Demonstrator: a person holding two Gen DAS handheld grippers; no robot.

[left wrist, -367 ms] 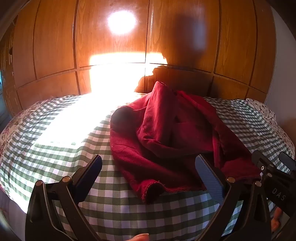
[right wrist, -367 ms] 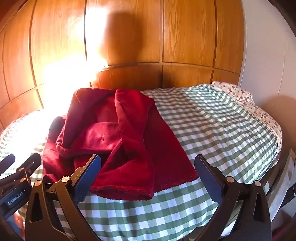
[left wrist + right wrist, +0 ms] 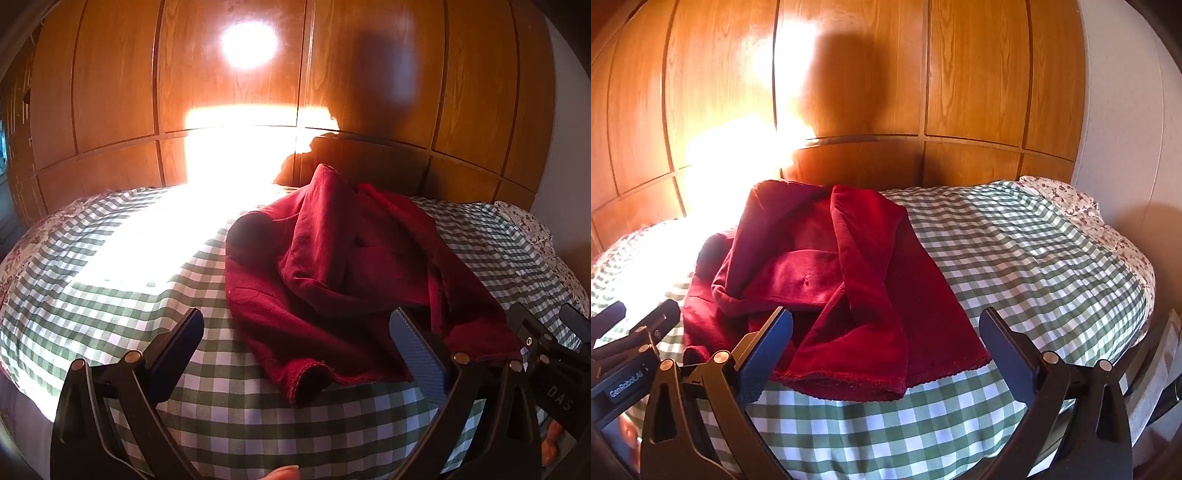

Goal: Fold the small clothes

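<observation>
A dark red garment (image 3: 332, 280) lies crumpled in a heap on the green-and-white checked bed cover (image 3: 147, 295). A sleeve opening points toward me in the left wrist view. The garment also shows in the right wrist view (image 3: 849, 295), with a hemmed edge nearest me. My left gripper (image 3: 295, 354) is open and empty, just short of the garment's near edge. My right gripper (image 3: 886, 350) is open and empty, its jaws either side of the near hem, above the cover (image 3: 1034, 266). Each gripper shows at the edge of the other's view.
A wooden panelled wall (image 3: 369, 92) stands behind the bed, with a bright sun patch (image 3: 236, 155) on it and on the cover's left side. A floral sheet (image 3: 1071, 199) lies at the bed's far right. A white wall (image 3: 1126, 129) is to the right.
</observation>
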